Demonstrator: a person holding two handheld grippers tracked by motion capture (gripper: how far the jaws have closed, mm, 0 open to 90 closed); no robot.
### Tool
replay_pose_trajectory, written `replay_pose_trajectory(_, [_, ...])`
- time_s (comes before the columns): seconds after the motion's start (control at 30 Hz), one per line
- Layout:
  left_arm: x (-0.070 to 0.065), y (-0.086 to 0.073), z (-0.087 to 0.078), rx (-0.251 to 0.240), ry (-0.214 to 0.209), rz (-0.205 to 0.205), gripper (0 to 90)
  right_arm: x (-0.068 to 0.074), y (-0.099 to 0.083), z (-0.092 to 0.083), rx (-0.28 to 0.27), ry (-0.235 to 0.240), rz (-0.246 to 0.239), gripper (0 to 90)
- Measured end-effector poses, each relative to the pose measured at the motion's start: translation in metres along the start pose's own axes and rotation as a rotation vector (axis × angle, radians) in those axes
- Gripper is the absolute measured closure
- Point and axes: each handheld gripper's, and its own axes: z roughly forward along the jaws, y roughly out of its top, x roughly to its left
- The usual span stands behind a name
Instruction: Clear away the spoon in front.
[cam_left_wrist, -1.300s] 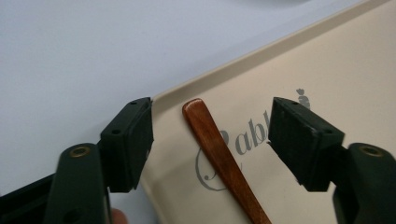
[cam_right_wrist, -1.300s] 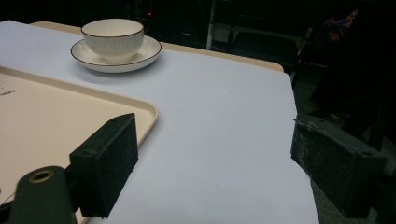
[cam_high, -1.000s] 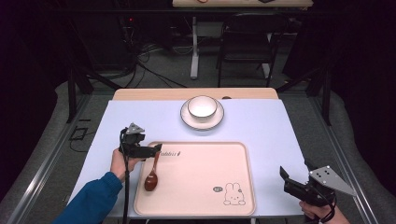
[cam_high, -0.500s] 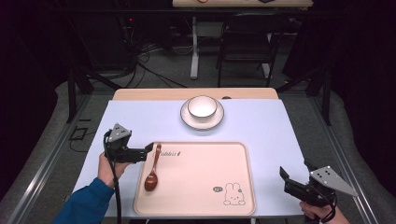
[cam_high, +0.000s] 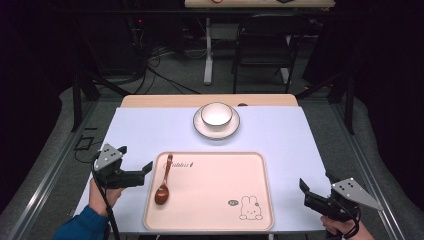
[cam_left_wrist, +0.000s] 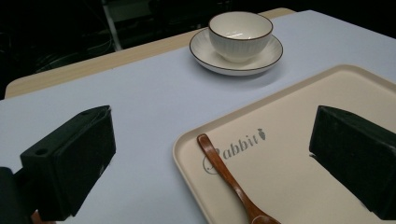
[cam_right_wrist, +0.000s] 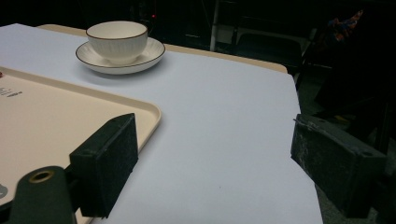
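1. High view: your left gripper (cam_high: 146, 172) sits just left of the tray (cam_high: 210, 225), jaws just opened wide and empty. The spoon (cam_high: 163, 181) lies on the tray's left side. Your right gripper (cam_high: 306, 192) rests open at the table's right edge.
2. Left gripper view: spoon (cam_left_wrist: 231, 184) between spread jaws, untouched; bowl (cam_left_wrist: 239, 30) on saucer (cam_left_wrist: 205, 56) beyond.
3. Right gripper view: jaws apart, empty, over the tray (cam_right_wrist: 144, 112) corner.

Bowl (cam_high: 216, 114) on saucer (cam_high: 216, 128), beyond tray (cam_high: 260, 195)
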Motion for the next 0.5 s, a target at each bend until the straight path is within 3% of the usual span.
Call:
replay_pose_trajectory(0.3, [0.005,-0.019,-0.014,-0.018,0.032,-0.028,0.1,0.0,0.0,0.0,0.0,-0.002,0.0,14.2])
replay_pose_trajectory(0.5, [0.008,-0.027,-0.012,-0.005,0.045,-0.047,0.1,0.0,0.0,0.0,0.0,-0.003,0.001,14.2])
